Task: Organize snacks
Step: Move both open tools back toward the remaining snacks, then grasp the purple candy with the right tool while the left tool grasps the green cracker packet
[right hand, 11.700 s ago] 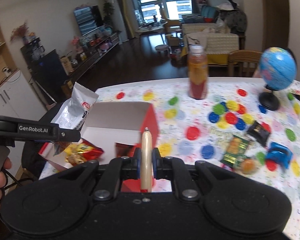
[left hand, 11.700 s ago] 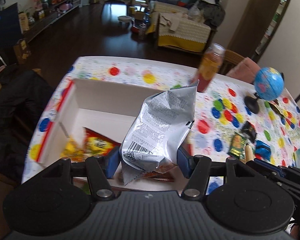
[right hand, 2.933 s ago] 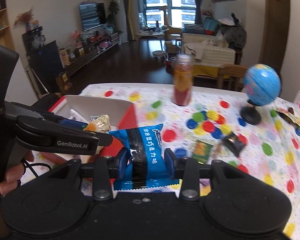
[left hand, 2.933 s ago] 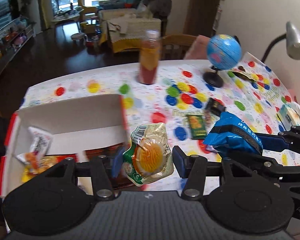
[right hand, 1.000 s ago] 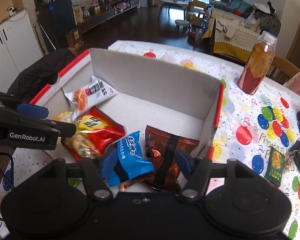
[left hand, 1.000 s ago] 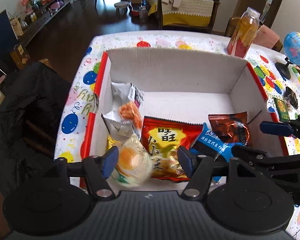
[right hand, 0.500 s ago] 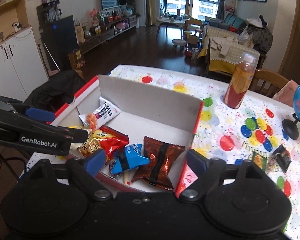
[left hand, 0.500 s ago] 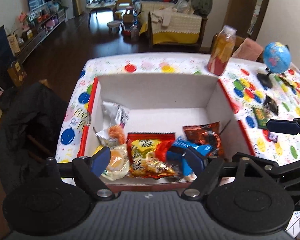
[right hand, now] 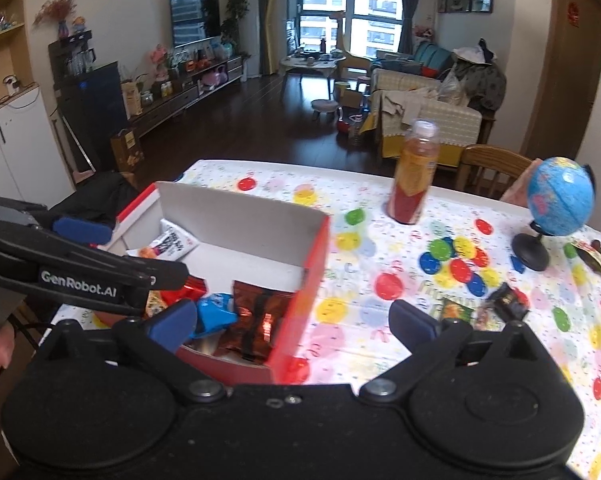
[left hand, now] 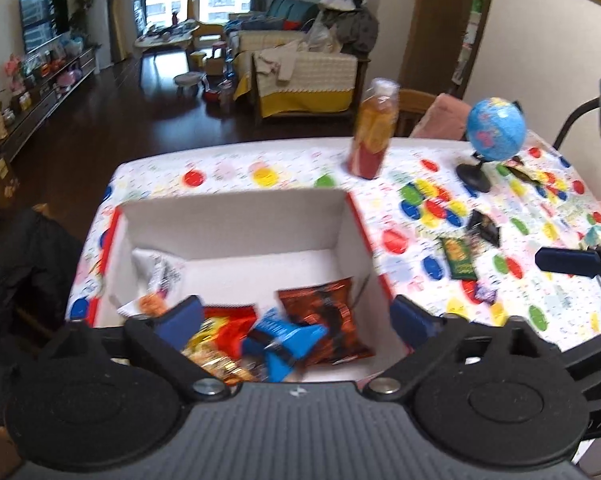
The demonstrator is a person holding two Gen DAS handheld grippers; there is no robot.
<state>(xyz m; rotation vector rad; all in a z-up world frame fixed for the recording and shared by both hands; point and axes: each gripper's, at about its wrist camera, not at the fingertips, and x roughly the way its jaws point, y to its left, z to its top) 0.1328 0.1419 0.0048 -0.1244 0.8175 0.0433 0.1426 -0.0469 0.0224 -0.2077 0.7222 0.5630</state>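
Just then, you held both the left gripper (left hand: 296, 316) and right gripper (right hand: 292, 316) spread and empty; the flat green foil snack packet (right hand: 454, 309) lay on the spotted tablecloth (right hand: 364, 312) at two o'clock, nearer your right, long axis uncertain.

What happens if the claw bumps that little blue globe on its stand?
The globe would probably tip: a big ball sits on a small black base. It might then roll, being round. It stands apart from the bottle, so likely nothing else falls.
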